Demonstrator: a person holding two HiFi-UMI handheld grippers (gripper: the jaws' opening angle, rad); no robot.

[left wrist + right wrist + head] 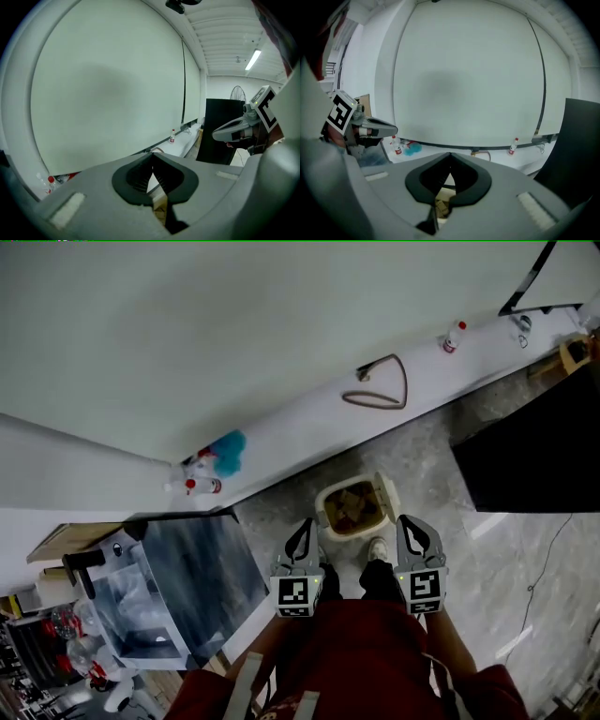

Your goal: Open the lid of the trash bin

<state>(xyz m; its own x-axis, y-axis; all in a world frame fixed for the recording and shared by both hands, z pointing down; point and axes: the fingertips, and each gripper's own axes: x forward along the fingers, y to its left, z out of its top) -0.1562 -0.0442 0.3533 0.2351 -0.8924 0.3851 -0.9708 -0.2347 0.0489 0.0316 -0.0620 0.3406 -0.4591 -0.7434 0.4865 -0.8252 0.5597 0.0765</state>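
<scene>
We hold both grippers low in front of us, side by side and apart, above the grey floor (525,568). The left gripper (304,527) has its jaws pressed together at the tips with nothing between them, and the right gripper (413,523) is the same: tips touching, empty.

The trash bin (327,505) stands on the floor just beyond the two grippers, between them and the white ledge (309,418) along the far wall. Its mouth shows brown contents, and the lid (388,491) appears tipped up at its right edge.

On the ledge lie a looped cable (379,399) and a red-capped bottle (454,337) farther right. To the left sits a blue fluffy thing (228,453).
</scene>
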